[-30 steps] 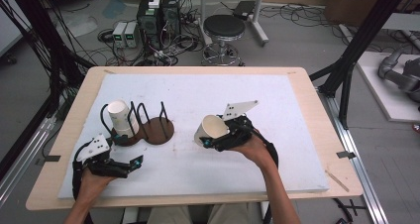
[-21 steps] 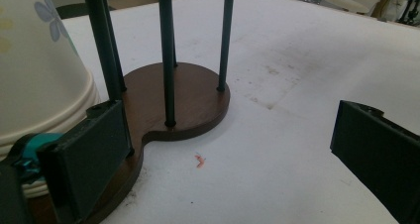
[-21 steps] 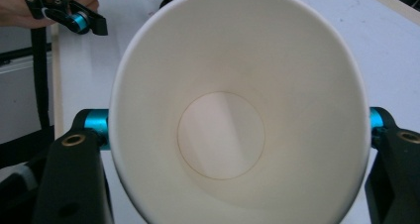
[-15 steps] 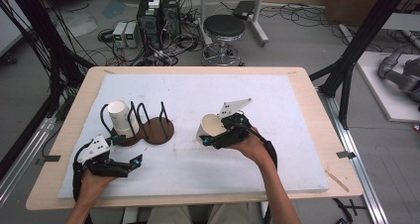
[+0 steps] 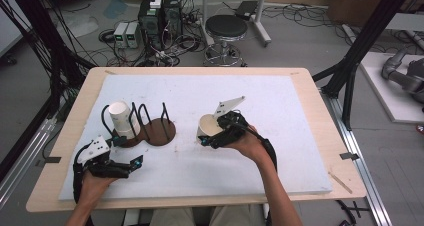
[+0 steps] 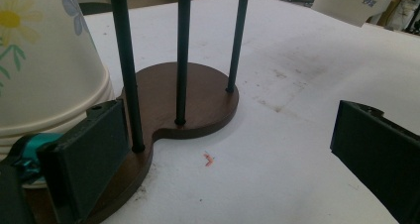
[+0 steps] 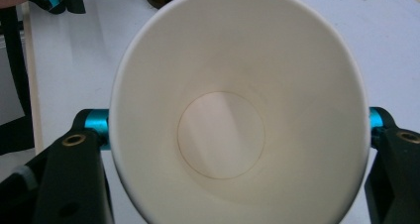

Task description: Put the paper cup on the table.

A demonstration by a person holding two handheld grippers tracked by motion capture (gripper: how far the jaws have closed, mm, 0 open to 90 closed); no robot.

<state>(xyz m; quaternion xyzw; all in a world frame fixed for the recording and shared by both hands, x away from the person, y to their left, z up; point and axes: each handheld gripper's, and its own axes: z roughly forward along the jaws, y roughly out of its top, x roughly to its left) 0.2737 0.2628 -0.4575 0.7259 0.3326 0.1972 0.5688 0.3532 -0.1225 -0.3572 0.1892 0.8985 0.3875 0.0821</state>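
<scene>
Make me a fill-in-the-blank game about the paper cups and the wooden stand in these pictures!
1. The right tongs are shut on a white paper ____.
2. The flower-printed white paper cup sits on the round dark brown wooden stand with thin black metal ____.
3. The jaws of the left tongs are ____, with nothing between them.
4. The brown wooden stand rests on a large ____ board covering the light wooden table.

Missing words: cup; rods; open; white
</scene>
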